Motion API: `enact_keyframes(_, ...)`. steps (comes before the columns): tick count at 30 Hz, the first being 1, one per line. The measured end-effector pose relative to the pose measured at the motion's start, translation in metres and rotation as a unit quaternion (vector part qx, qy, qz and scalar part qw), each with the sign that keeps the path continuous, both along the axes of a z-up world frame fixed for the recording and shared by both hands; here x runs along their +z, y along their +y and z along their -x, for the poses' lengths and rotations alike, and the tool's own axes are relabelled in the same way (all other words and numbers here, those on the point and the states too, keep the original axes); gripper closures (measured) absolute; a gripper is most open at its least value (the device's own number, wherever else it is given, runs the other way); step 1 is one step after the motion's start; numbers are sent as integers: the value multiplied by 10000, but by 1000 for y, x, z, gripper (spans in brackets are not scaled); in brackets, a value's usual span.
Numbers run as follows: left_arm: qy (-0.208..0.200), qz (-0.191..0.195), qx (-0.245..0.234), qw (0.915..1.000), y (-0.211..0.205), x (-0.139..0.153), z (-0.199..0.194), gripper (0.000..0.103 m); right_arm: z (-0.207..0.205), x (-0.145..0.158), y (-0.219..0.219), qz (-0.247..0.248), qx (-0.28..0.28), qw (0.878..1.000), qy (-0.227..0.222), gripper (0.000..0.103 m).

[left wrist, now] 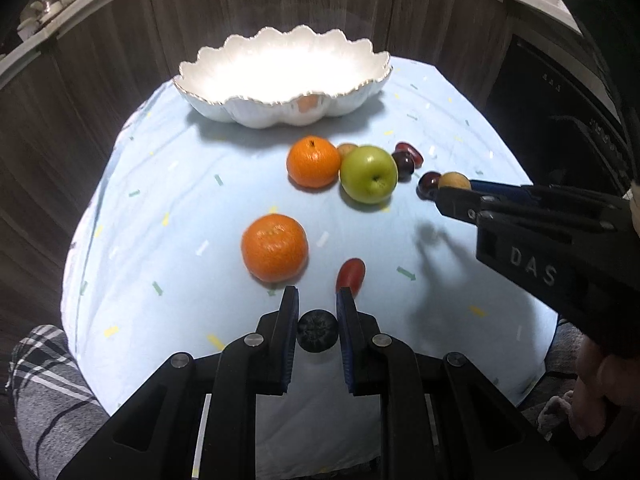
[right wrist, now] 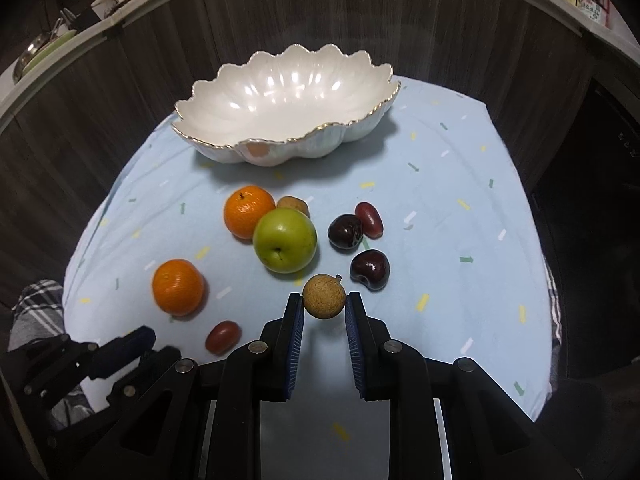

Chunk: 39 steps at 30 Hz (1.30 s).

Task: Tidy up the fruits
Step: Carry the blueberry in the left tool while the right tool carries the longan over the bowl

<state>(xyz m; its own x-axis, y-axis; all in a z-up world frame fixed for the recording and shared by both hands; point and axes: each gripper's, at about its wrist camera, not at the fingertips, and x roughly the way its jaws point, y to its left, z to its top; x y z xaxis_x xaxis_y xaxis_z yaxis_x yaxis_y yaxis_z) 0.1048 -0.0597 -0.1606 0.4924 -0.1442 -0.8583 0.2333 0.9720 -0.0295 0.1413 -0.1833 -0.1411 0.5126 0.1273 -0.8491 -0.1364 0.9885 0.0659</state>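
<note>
A white scalloped bowl point(left wrist: 280, 76) point(right wrist: 288, 92) stands empty at the far side of the table. My left gripper point(left wrist: 317, 300) is shut on a small dark round berry point(left wrist: 317, 330), above the near edge. My right gripper point(right wrist: 324, 304) is shut on a tan longan point(right wrist: 323, 296), which also shows in the left wrist view point(left wrist: 454, 181). On the cloth lie two oranges point(right wrist: 178, 287) point(right wrist: 248, 211), a green apple point(right wrist: 285, 245), a second longan point(right wrist: 294, 205), two dark cherries point(right wrist: 370, 269) point(right wrist: 345, 231) and two red grapes point(right wrist: 369, 219) point(right wrist: 223, 336).
The table is covered by a light blue cloth point(right wrist: 460, 240) with small coloured marks. Dark wood panels point(right wrist: 100, 92) rise behind it. A checked cloth point(left wrist: 36, 364) lies at the lower left. A shelf with dishes point(right wrist: 60, 36) runs along the top.
</note>
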Motion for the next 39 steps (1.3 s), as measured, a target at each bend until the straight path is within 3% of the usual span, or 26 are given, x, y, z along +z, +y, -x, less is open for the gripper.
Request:
enact_keyframes(15, -265, 71, 217, 9994, 14, 39, -7, 83, 18, 42, 4, -69, -14, 9993, -359, 80)
enact_keyframes(39, -556, 127, 296, 9979, 13, 82, -58, 83, -17, 86, 7, -86, 2, 9968, -799, 80)
